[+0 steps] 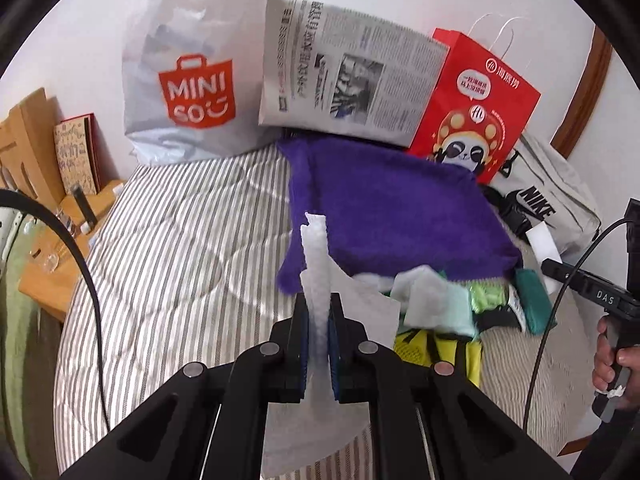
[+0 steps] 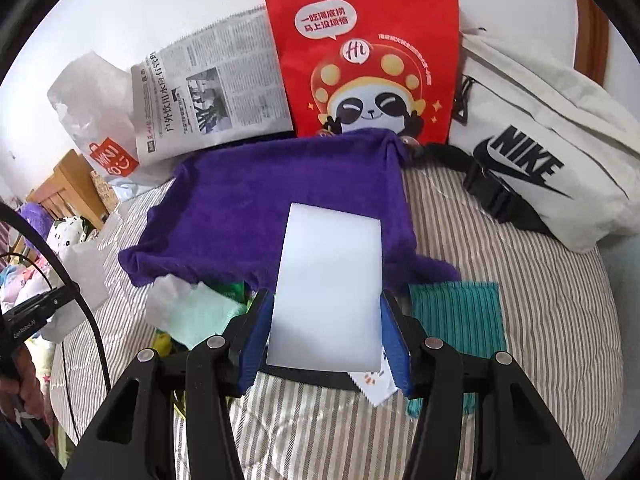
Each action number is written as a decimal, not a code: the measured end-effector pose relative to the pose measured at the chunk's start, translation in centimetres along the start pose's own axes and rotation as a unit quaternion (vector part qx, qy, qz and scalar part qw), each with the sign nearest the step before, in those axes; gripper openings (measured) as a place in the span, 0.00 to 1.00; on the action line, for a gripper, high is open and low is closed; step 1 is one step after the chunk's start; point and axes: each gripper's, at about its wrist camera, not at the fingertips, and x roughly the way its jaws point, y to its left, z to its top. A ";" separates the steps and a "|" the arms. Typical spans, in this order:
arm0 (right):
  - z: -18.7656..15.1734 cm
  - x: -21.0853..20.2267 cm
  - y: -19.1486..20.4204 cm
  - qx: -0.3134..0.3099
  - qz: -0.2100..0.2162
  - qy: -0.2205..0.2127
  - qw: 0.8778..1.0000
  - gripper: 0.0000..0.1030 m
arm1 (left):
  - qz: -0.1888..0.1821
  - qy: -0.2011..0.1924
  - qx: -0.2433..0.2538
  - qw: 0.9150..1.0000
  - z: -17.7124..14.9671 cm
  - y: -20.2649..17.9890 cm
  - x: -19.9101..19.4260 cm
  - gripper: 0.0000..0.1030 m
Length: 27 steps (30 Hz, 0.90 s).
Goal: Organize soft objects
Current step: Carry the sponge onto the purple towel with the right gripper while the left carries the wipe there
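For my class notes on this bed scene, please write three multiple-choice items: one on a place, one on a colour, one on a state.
1. Where does the red paper bag with the panda stand?
A. behind the purple fuzzy cloth
B. on the floor
C. inside the white Nike bag

2. What colour is the ribbed knit cloth?
A. pink
B. teal green
C. brown

3. The right gripper is:
A. open, empty
B. shut on a white rectangular block
C. out of view

Answers:
A, red paper bag rises behind the purple fuzzy cloth.
B, ribbed knit cloth looks teal.
B, right gripper pads squeeze the white rectangular block.

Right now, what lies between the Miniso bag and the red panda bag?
A folded newspaper leans there, seen in both views, between Miniso bag and red bag.
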 end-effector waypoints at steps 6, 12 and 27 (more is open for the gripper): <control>2.0 0.5 0.1 -0.004 -0.008 -0.004 1.000 0.51 | -0.005 -0.004 0.012 1.000 2.2 -1.1 0.8 0.09; 3.8 1.5 -0.2 -0.009 -0.012 -0.009 1.000 0.51 | -0.016 -0.009 0.020 1.000 4.3 -2.0 2.2 0.09; 9.3 8.6 -1.4 -0.016 -0.024 0.006 1.000 0.51 | -0.041 0.007 0.016 0.999 9.2 -3.1 9.5 0.09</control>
